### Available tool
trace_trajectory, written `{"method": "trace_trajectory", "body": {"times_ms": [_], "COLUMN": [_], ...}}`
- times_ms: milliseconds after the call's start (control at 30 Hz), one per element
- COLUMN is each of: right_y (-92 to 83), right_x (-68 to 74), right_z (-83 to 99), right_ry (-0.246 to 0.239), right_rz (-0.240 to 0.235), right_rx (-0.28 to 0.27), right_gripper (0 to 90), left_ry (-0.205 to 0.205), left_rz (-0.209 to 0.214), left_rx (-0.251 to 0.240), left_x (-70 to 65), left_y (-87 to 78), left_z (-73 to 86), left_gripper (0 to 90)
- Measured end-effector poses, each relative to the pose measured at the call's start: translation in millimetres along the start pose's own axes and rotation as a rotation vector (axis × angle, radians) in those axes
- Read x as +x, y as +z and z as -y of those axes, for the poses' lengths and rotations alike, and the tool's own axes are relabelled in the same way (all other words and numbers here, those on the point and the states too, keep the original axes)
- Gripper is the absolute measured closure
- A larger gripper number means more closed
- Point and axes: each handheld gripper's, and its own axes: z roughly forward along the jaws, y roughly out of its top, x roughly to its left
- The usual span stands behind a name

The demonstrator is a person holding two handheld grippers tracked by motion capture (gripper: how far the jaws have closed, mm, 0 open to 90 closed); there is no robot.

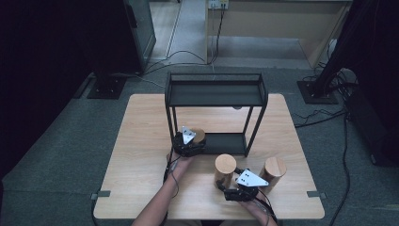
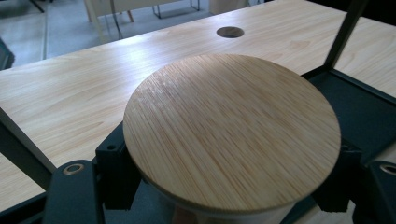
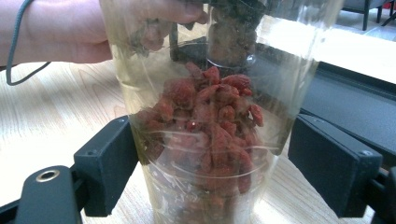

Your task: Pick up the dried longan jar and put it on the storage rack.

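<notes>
Jar with wooden lid [image 2: 231, 133] pinched tight in left gripper [image 1: 189, 142], held by bottom shelf [image 1: 230, 143] of black rack [image 1: 215, 94], ready to go in. Right gripper [image 1: 233, 186] spread around berry jar [image 3: 205, 140] on table [image 1: 141, 155], not squeezing yet.

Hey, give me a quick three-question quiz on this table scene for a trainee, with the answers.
1. True or false: the left claw grips a wooden-lidded jar close to the black rack.
2. What is in the clear jar between the jaws of the right claw? A. red dried berries B. white rice C. blue marbles
3. How many round wooden lids can you count over the table in the high view?
Key: 1 true; 2 A; 3 three.
</notes>
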Motion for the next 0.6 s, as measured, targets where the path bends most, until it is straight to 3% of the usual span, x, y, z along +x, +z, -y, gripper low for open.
{"method": "trace_trajectory", "body": {"times_ms": [200, 400, 600], "right_y": [0.0, 0.0, 0.0], "right_x": [0.3, 0.1, 0.7], "right_z": [-0.2, -0.2, -0.1], "right_ry": [-0.003, -0.002, -0.005], "right_rz": [0.0, 0.0, 0.001], "right_rx": [0.001, 0.001, 0.0], "right_gripper": [16.7, 16.7, 16.7], "left_ry": [-0.041, -0.035, -0.035], "left_rz": [-0.022, -0.028, -0.008], "left_rx": [-0.005, -0.008, -0.011], "left_x": [0.3, -0.3, 3.5], "left_y": [7.0, 12.9, 15.8], "left_z": [-1.8, -4.2, -2.3], "left_gripper": [25.4, 25.3, 25.3]}}
